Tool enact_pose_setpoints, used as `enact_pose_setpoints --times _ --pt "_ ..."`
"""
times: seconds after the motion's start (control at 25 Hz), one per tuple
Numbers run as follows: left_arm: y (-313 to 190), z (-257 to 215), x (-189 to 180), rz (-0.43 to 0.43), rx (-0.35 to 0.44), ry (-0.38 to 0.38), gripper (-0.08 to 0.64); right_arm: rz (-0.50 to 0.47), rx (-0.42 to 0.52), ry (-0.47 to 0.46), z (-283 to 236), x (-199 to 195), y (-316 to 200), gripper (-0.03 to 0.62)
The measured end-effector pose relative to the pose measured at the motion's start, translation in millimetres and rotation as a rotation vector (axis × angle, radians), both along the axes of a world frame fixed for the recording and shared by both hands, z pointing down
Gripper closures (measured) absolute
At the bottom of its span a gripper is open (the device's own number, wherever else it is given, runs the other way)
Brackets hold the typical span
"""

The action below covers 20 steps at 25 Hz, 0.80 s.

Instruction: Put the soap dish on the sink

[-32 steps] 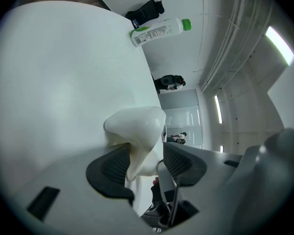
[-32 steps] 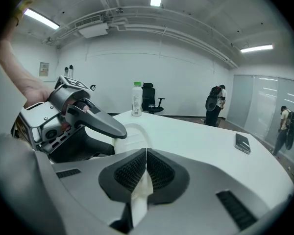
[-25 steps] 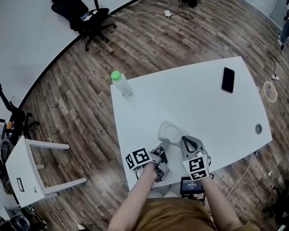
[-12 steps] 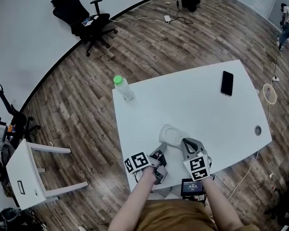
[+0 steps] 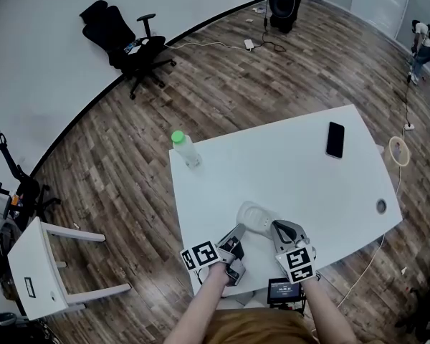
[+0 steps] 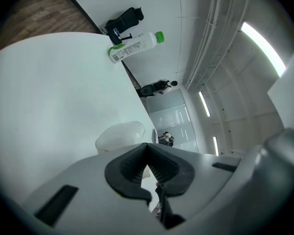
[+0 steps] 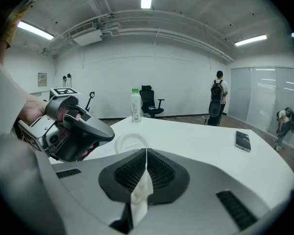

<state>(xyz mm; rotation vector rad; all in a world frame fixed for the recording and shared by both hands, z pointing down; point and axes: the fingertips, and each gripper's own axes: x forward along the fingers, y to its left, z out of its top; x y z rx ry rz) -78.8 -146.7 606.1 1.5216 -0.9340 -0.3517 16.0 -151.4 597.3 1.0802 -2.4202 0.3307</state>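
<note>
- Since a second ago: left gripper [image 5: 240,228] pulled a little way back from the soap dish [image 5: 254,213], fingers [image 6: 127,166] squeezed tight together, with nothing in them.
- Right gripper [image 5: 275,225] kept in the same spot. Fingers [image 7: 161,173] pressed together at the tips too, with nothing between them that can be made out.
- Soap dish left where it was on the white bench [image 5: 301,174].
- Counted on the bench: one soap dish, one bottle [image 5: 184,147] with a green cap, one black phone [image 5: 335,140].
- Counted over the bench: two grippers, one in each hand.
- Counted on the floor: one black chair [image 5: 136,45].
- Soap dish lying flat, open side up, near the bench edge closest to the person, just in front of both grippers' tips. Hard to tell whether touching either one.
- Oval in shape, with the long way slanting from upper left to lower right in the head view.
</note>
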Motion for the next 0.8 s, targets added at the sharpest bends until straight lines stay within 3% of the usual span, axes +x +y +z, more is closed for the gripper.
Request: enact_pose_setpoints --times 0.16,0.28,0.56,0.8 --pt "-1.3 -4.4 -3.6 0.028 0.046 -0.112 0.554 0.045 0.032 -0.018 -15.0 7.0 -2.6 0.58" --pt "-3.5 -11.1 -5.7 0.072 0.103 -0.242 0.554 0.085 0.053 -0.026 -22.0 15.7 -5.2 0.58" --pt "-13.6 -44.1 -10.1 0.136 0.346 -0.589 0.554 0.099 0.086 -0.061 -43.8 22.4 -5.2 0.581" --pt "-17.8 -63.8 -12.1 0.131 0.45 -0.738 0.554 0.11 0.111 -0.078 -55.4 20.1 -7.2 0.581"
